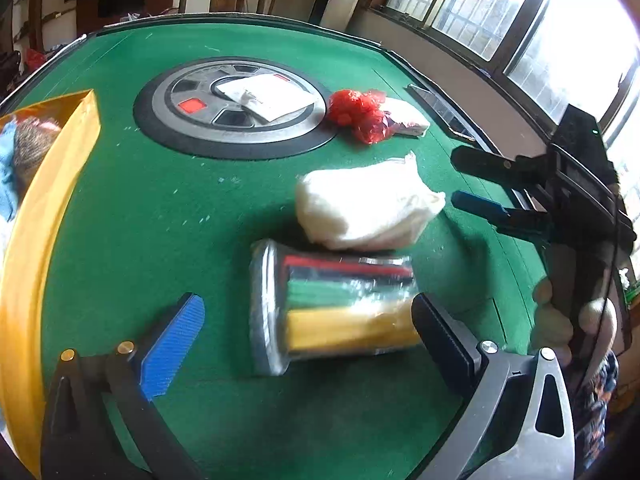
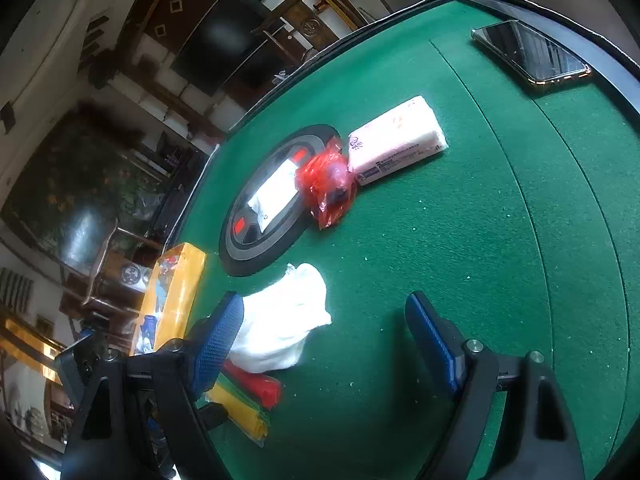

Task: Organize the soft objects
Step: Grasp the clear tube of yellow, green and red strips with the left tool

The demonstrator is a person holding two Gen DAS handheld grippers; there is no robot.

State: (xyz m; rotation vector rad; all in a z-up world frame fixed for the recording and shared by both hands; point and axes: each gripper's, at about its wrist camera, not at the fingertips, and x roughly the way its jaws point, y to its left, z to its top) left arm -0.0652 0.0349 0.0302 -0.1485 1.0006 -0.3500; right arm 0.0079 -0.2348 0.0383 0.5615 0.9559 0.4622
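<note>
Though blurred, packet (image 1: 336, 304) lengthwise between jaws.

A crumpled white cloth (image 1: 368, 204) is lying mid-frame in the left wrist view, resting against the top edge of a clear packet of red, green and yellow rolls (image 1: 340, 304) lying flat below it. A red plastic bag (image 1: 360, 114) is sitting crinkled above, touching a pink tissue pack (image 2: 396, 140). A yellow box (image 1: 44, 208) is holding fabrics at the left edge.

Green felt table (image 1: 132, 208) under me, its round hub (image 1: 234, 110) at centre; big barred windows (image 1: 472, 4) blazing daylight on my right; dark wooden chairs (image 2: 296, 12) and a black screen (image 2: 224, 36) against the pale far wall.
</note>
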